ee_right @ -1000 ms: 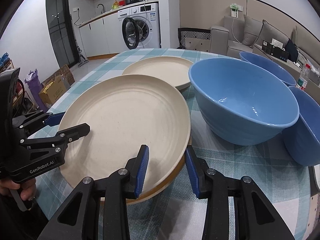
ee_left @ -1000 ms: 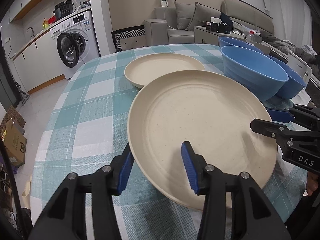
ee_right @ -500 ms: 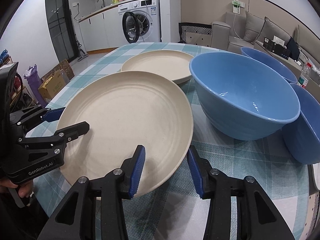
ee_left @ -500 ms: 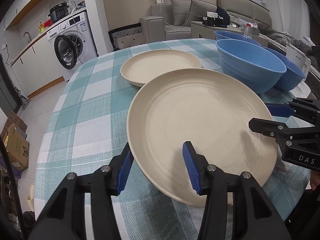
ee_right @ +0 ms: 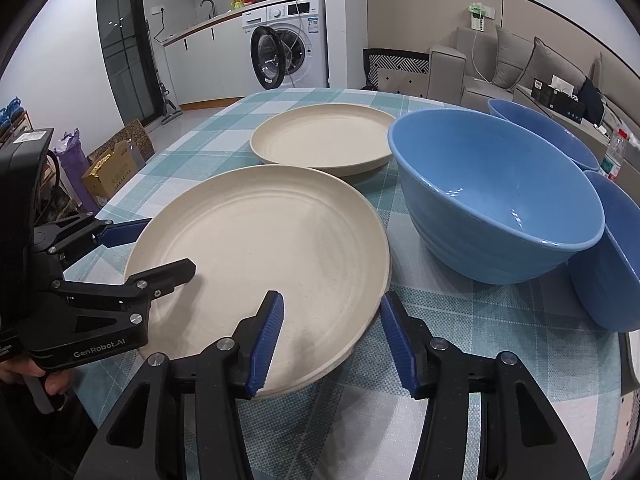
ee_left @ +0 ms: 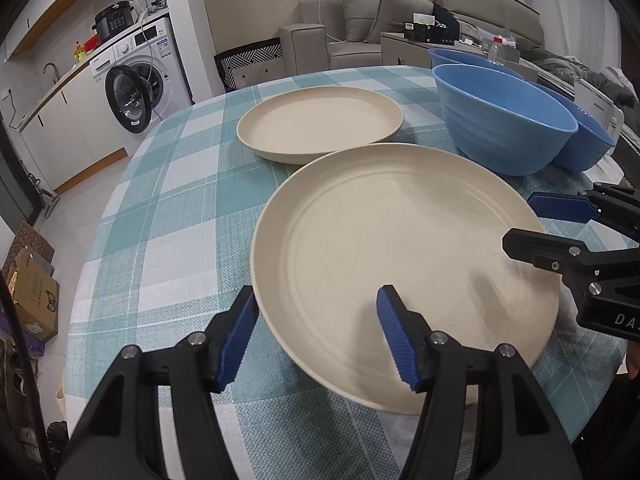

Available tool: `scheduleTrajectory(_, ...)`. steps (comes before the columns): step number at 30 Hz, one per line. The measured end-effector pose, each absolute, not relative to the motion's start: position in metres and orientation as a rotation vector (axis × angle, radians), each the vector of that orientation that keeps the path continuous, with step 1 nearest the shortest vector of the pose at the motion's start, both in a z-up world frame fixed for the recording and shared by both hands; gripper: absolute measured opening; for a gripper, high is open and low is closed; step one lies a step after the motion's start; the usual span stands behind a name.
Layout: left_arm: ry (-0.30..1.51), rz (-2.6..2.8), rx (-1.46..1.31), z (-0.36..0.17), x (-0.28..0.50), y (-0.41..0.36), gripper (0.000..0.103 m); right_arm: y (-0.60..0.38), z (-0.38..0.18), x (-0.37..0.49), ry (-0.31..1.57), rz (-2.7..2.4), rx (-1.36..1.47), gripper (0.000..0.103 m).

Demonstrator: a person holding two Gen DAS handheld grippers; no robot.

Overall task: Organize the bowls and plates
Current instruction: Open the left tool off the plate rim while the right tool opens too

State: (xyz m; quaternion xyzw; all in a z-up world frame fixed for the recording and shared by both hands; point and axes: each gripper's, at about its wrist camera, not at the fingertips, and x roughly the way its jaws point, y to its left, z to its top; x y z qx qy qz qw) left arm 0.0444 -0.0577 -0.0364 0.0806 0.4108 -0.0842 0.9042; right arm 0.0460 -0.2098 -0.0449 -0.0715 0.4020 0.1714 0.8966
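Left to right. The washing machine stood far left, beyond the table with its teal checked cloth.

Left gripper was spread wide, straddling the near-left rim of the big cream plate: one blue pad outside the rim over the cloth, the other over the plate's inner surface. Pads were not clamped on the rim; cannot tell whether either one touched it.

The big plate sat on the cloth at the near edge of the table. The smaller cream plate lay just behind it; from the left wrist view the two rims looked close, contact unclear.

Right gripper was also spread wide, straddling the near-right rim of the same big plate: left pad over the plate's inside, right pad outside over the cloth. No grip there either. In the left wrist view it came in from the right edge, one finger above the plate's right side.

Right of the plates: the nearest blue bowl was upright on the cloth, just beside the big plate. Two more blue bowls flanked it, one behind and one at the far right, pressed against the nearest bowl's side.
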Motion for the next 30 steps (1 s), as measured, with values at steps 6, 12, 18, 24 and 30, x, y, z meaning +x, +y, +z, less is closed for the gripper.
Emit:
scheduleTrajectory(6, 0.861, -0.204, 0.162, -0.037, 0.045, -0.059, 0.076, -0.210, -0.045, 0.045, 0.831, 0.370, -0.139, 0.058)
scheduleTrajectory(12, 0.860, -0.194, 0.165, -0.036, 0.047, -0.058, 0.080, -0.210, -0.039, 0.040, 0.808, 0.397, -0.121, 0.084)
scheduleTrajectory(18, 0.853, -0.185, 0.090, -0.029, 0.050, -0.042, 0.081, -0.210, -0.031, 0.037, 0.784, 0.385, -0.121, 0.091)
scheduleTrajectory(24, 0.812, -0.187, 0.045, -0.019, 0.048, -0.033, 0.099, -0.211, -0.026, 0.036, 0.757, 0.387, -0.110, 0.100)
scheduleTrajectory(30, 0.795, -0.174, 0.043, -0.015, 0.049, -0.030, 0.103, -0.210, -0.023, 0.034, 0.745, 0.389, -0.114, 0.101)
